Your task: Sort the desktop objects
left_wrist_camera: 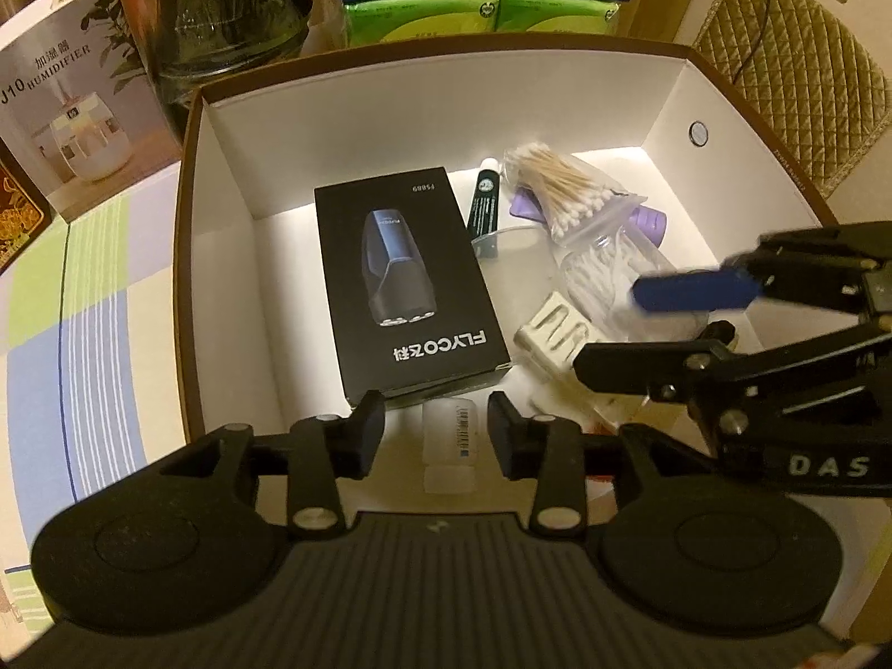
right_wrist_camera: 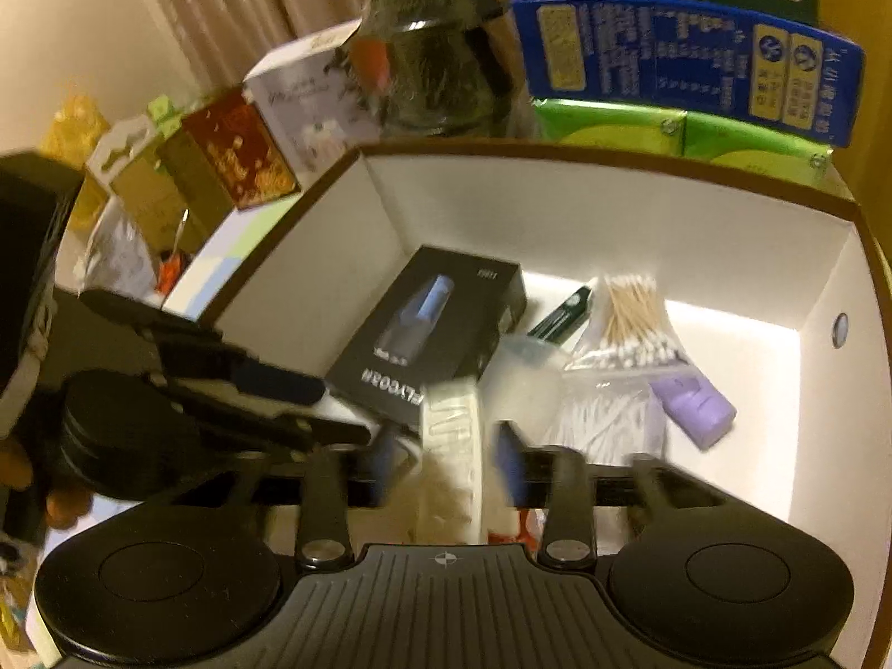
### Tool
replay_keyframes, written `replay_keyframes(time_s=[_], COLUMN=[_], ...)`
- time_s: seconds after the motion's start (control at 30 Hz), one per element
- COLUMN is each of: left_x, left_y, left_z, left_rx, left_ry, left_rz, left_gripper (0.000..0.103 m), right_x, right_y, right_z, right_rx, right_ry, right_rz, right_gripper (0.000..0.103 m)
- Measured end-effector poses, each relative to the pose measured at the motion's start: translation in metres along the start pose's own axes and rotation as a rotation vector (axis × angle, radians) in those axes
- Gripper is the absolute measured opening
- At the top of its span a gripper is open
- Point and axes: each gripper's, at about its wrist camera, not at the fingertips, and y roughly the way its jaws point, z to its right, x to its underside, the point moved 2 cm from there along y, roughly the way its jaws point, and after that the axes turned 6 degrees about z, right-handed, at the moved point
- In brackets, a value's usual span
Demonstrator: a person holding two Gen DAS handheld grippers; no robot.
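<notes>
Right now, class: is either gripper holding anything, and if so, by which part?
Nothing is held. The left gripper stands open around a small white bottle; the right gripper stands open around a white ridged piece.

"FLYCO" on black box [left_wrist_camera: 401, 273]; "J10 HUMIDIFIER" on white carton [left_wrist_camera: 78, 111].

Home room: curtains [right_wrist_camera: 223, 5], checked tablecloth [left_wrist_camera: 83, 306], humidifier box [left_wrist_camera: 78, 111].

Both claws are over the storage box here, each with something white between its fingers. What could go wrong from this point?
1. The right claw stands open around a white ribbed plastic piece; it may drop crooked onto the black cardboard shaver box.
2. The left claw and right claw sit close inside the white-walled storage box; they could collide.
</notes>
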Motion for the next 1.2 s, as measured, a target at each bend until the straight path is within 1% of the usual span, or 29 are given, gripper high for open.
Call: replay_keyframes(time_s=[0.03, 0.13, 0.2, 0.27, 0.3, 0.33, 0.37, 0.4, 0.47, 0.53, 0.6, 0.67, 0.73, 0.9, 0.97, 1.17, 1.2], left_x=[0.000, 0.000, 0.000, -0.001, -0.001, -0.001, -0.001, -0.001, -0.001, -0.001, -0.001, -0.001, -0.001, -0.001, 0.000, 0.005, 0.006], left_y=[-0.001, -0.004, -0.007, -0.012, -0.014, -0.017, -0.019, -0.022, -0.026, -0.029, -0.032, -0.035, -0.037, -0.046, -0.050, -0.066, -0.069], left_z=[0.000, 0.000, 0.001, 0.003, 0.004, 0.005, 0.005, 0.006, 0.006, 0.005, 0.005, 0.005, 0.005, 0.008, 0.009, 0.015, 0.016], left_rx=[-0.001, 0.003, 0.001, 0.001, 0.000, -0.004, -0.013, -0.021, -0.027, -0.027, -0.037, -0.040, -0.040, -0.047, -0.041, -0.071, -0.076], left_ry=[0.000, -0.006, -0.005, -0.003, -0.001, 0.001, 0.005, 0.011, 0.014, 0.009, 0.010, 0.008, 0.002, 0.002, -0.003, 0.002, 0.004], left_rz=[0.002, 0.010, 0.017, 0.031, 0.039, 0.045, 0.053, 0.061, 0.071, 0.081, 0.093, 0.099, 0.104, 0.129, 0.142, 0.174, 0.183], left_gripper=[0.036, 0.039, 0.042, 0.046, 0.051, 0.057, 0.060, 0.061, 0.063, 0.072, 0.076, 0.077, 0.082, 0.091, 0.092, 0.094, 0.096], right_x=[-0.001, -0.003, -0.002, -0.002, -0.001, 0.000, 0.001, 0.002, 0.004, 0.006, 0.008, 0.011, 0.013, 0.016, 0.016, 0.017, 0.017], right_y=[-0.001, -0.006, -0.012, -0.019, -0.023, -0.027, -0.030, -0.033, -0.039, -0.043, -0.045, -0.047, -0.049, -0.053, -0.057, -0.074, -0.077], right_z=[0.000, 0.003, 0.006, 0.009, 0.010, 0.010, 0.011, 0.011, 0.010, 0.009, 0.008, 0.007, 0.006, 0.004, 0.002, -0.006, -0.007], right_rx=[0.009, 0.012, 0.023, 0.038, 0.044, 0.049, 0.055, 0.064, 0.080, 0.095, 0.109, 0.123, 0.146, 0.202, 0.219, 0.242, 0.245], right_ry=[0.000, 0.009, 0.015, 0.020, 0.022, 0.025, 0.027, 0.028, 0.026, 0.021, 0.019, 0.020, 0.020, 0.025, 0.027, 0.045, 0.050], right_rz=[0.009, 0.006, 0.009, 0.017, 0.022, 0.026, 0.029, 0.034, 0.040, 0.041, 0.038, 0.035, 0.030, 0.032, 0.042, 0.088, 0.098], right_gripper=[0.054, 0.056, 0.062, 0.073, 0.076, 0.081, 0.085, 0.086, 0.091, 0.094, 0.097, 0.100, 0.101, 0.101, 0.101, 0.101, 0.101])
